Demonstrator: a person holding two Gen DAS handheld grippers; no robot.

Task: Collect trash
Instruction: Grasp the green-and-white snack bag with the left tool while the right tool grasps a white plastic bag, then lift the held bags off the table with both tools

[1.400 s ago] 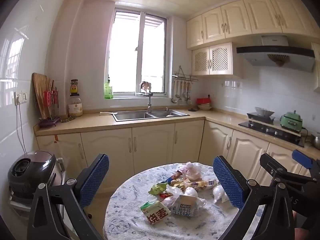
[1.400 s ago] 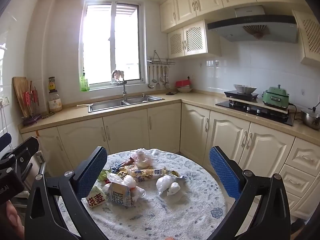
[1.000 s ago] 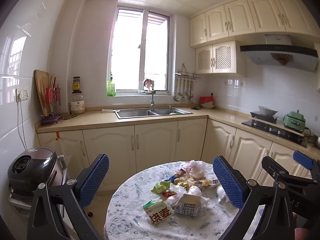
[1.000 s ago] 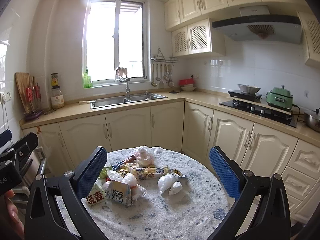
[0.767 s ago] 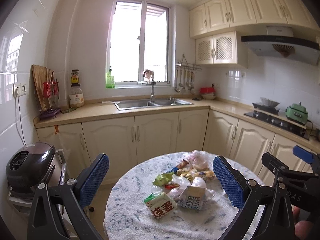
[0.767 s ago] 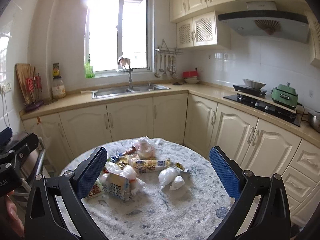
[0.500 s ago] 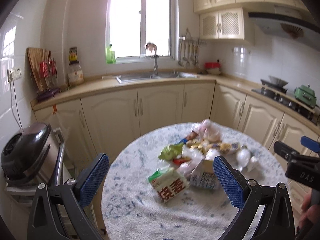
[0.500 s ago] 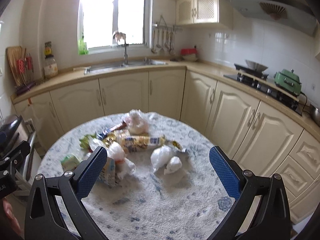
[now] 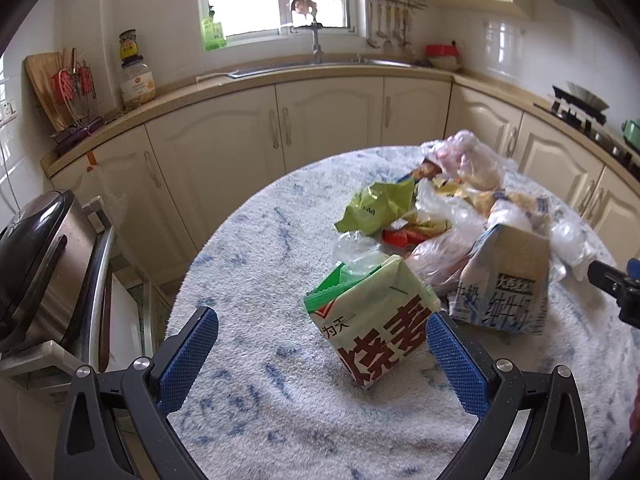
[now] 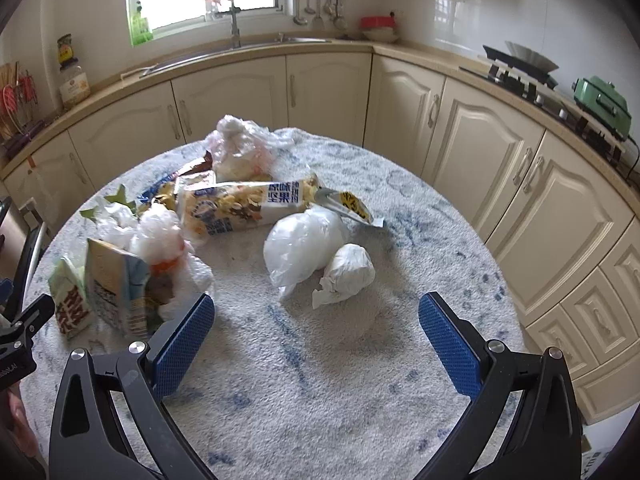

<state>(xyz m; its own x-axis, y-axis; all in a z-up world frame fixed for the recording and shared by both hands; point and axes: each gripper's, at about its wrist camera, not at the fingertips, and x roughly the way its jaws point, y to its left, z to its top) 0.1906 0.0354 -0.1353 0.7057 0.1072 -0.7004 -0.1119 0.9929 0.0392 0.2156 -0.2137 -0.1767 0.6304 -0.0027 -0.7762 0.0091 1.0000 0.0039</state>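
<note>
A heap of trash lies on a round table covered by a white-and-blue cloth (image 9: 260, 264) (image 10: 320, 360). Nearest my left gripper (image 9: 320, 348) is a green-and-white carton with red characters (image 9: 376, 324) (image 10: 70, 300), just ahead of the right pad. A crushed milk carton (image 9: 504, 280) (image 10: 116, 280) sits beside it. My left gripper is open and empty. My right gripper (image 10: 316, 332) is open too, above the cloth, short of two white wads of plastic (image 10: 304, 244) (image 10: 348, 272). A long snack wrapper (image 10: 244, 200), a green wrapper (image 9: 376, 208) and a knotted clear bag (image 10: 240, 148) lie farther back.
Cream cabinets (image 10: 480, 152) and a counter with a sink (image 9: 312, 64) ring the table. A rice cooker on a metal cart (image 9: 36, 260) stands left of the table. A hob with a green pot (image 10: 600, 100) sits on the right counter.
Both grippers have moved forward and tilted down over the table, so the trash now sits much closer. Both stayed open and nothing was picked up.
</note>
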